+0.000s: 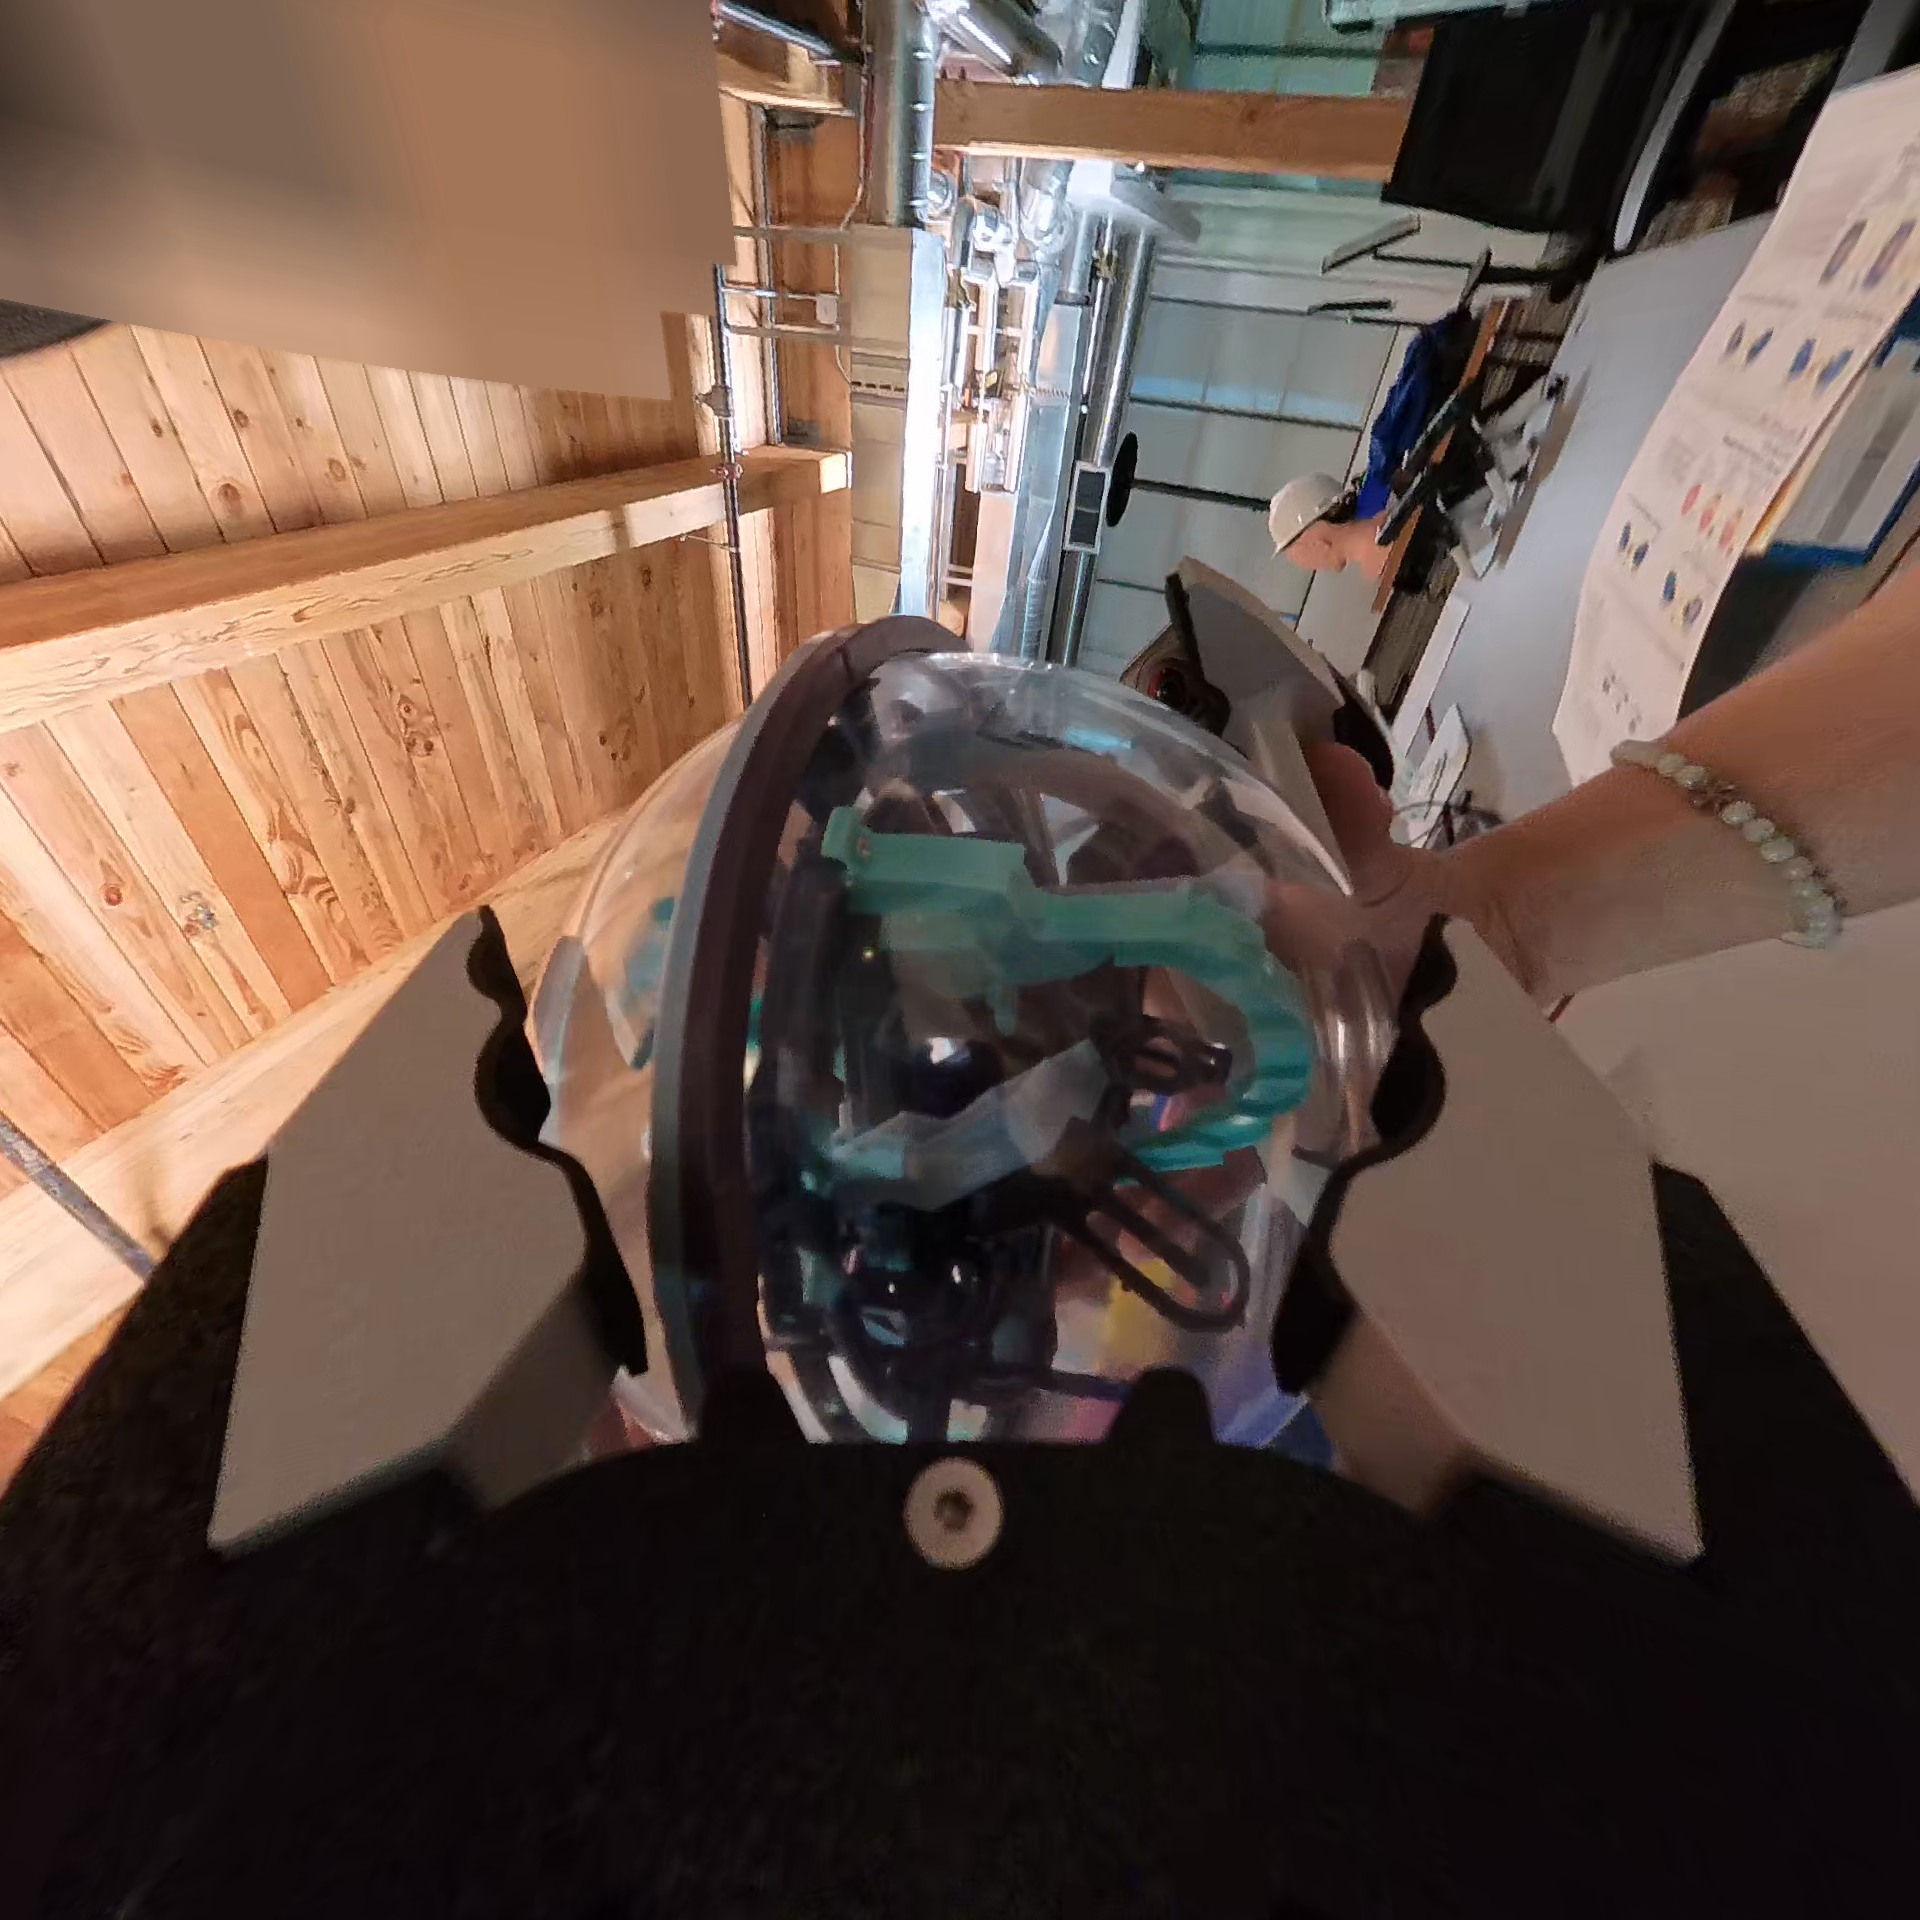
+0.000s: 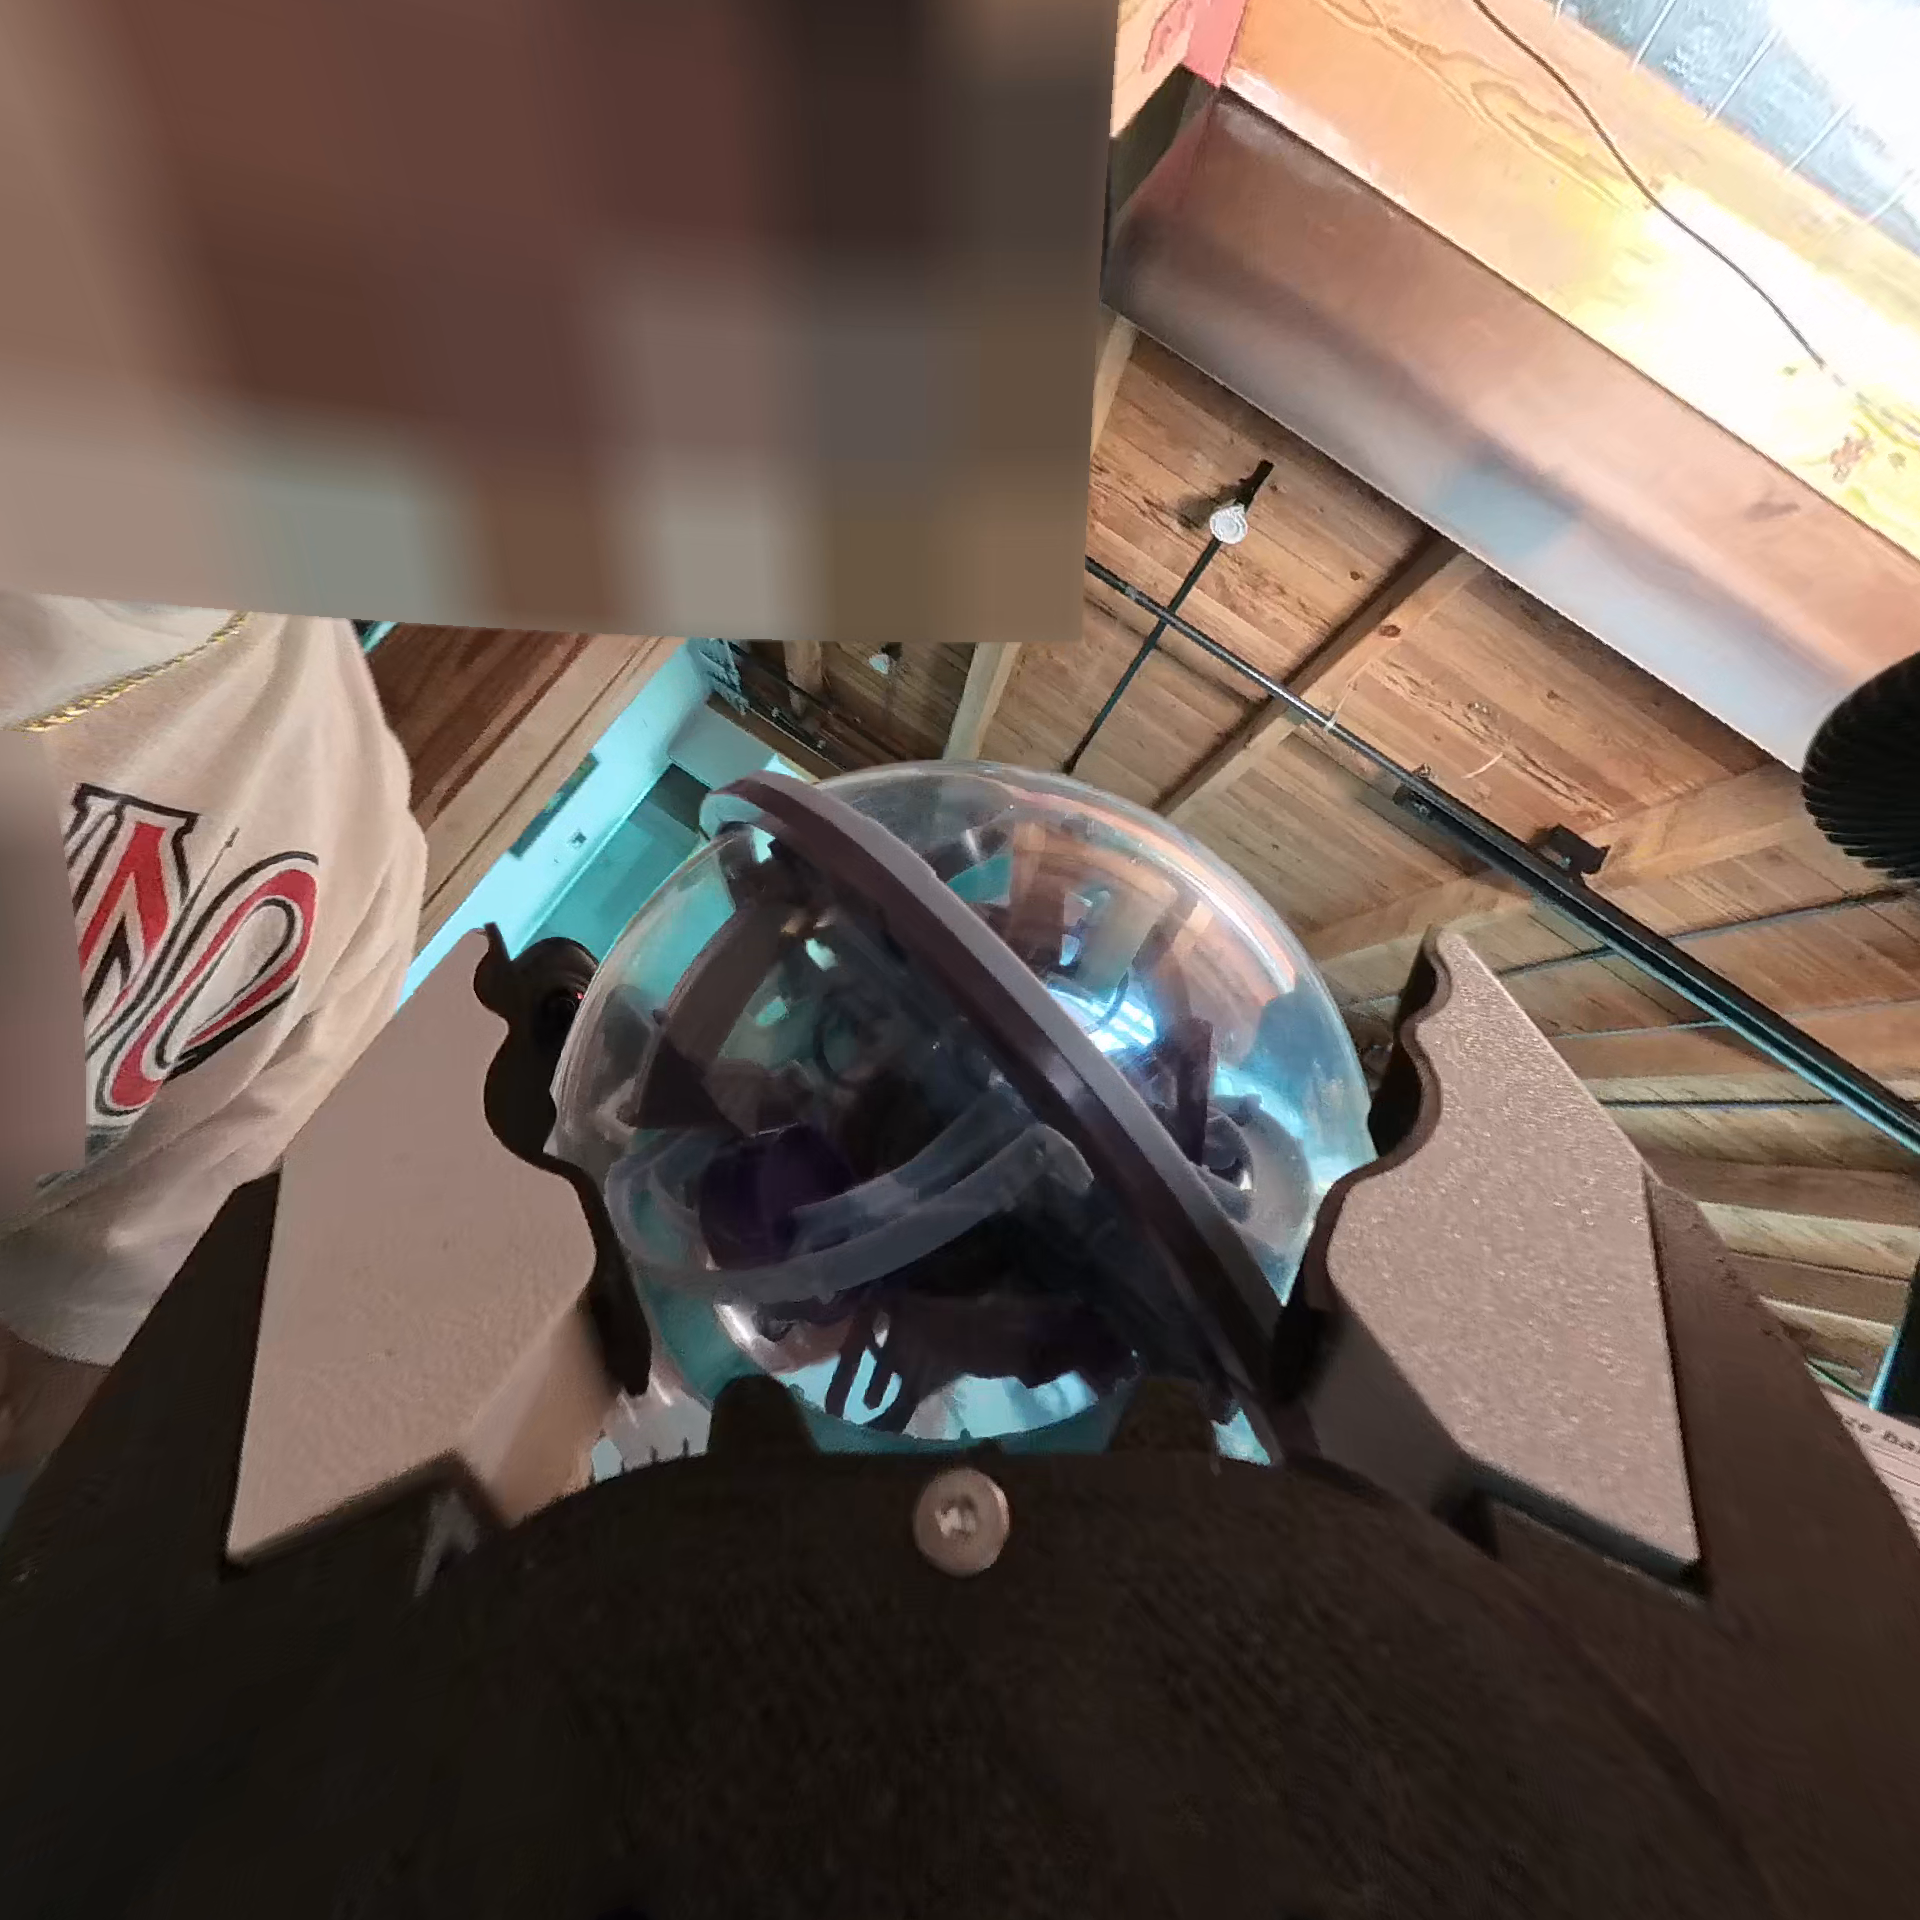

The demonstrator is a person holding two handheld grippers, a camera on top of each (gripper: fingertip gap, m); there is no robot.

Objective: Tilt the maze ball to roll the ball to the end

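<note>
Maze ball (image 1: 966,1049): clear sphere, grey equator band, teal tracks.
Left gripper (image 1: 961,1049): jaws pinching its sides.
Right gripper (image 2: 961,1070): jaws clamping it likewise.

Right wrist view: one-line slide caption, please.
Right gripper clamps the clear maze ball, its grey seam ring running diagonally, under a wooden ceiling.

left wrist: close, rolled sideways | right wrist: close, aimed upward | shared: maze ball (image 1: 966,1039) (image 2: 956,1122) (opposite sides)

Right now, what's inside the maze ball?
Inside the clear maze ball: teal track pieces, dark and grey ramps, a dark ring around its shell. The small rolling ball can't be picked out among the overlapping tracks.
</note>
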